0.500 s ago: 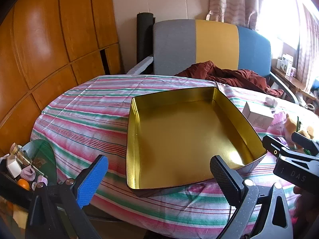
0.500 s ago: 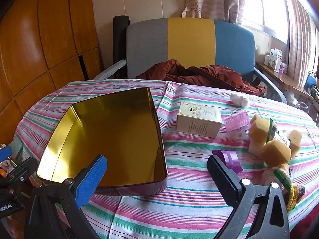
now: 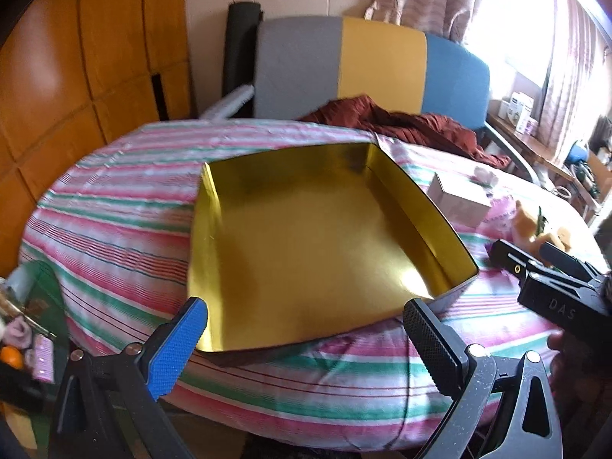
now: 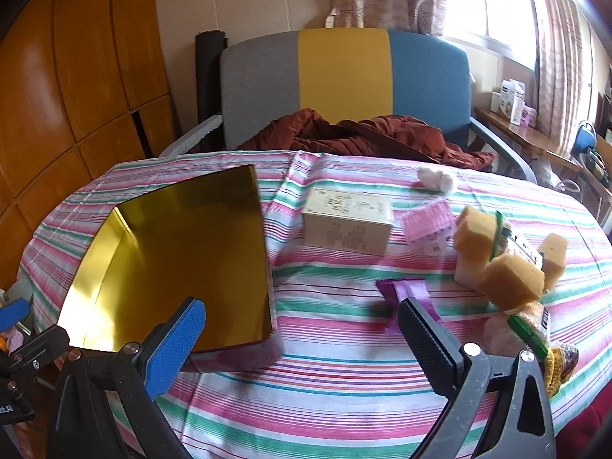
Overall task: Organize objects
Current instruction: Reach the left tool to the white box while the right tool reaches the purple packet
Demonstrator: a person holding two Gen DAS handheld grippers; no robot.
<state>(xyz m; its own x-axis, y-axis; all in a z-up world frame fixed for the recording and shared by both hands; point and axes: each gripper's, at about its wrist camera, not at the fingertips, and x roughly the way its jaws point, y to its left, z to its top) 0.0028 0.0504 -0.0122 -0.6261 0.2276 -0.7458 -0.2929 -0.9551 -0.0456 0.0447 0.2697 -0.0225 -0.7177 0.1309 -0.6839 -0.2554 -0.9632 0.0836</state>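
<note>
My table (image 4: 344,394) wears a pink, green and white striped cloth; behind its far edge stands a grey, yellow and blue chair (image 4: 344,76) with a rust-red garment (image 4: 363,134), beside wood panelling (image 4: 76,76). The gold tin (image 4: 172,267) sits toward the left edge, empty. A cream box (image 4: 348,225) near the middle carries print too small to read. My left claw (image 3: 306,340) and right claw (image 4: 302,336) both gape wide, holding nothing.

A shallow square gold-lined metal tin (image 4: 172,264) lies open and empty on the striped cloth, ahead of the right gripper's blue jaw. Beyond the black jaw lie a purple ribbon (image 4: 407,292), a cream cardboard box (image 4: 348,225), a pink bristle brush (image 4: 426,222), yellow sponges (image 4: 505,264) and a white fluffy wad (image 4: 436,179).
</note>
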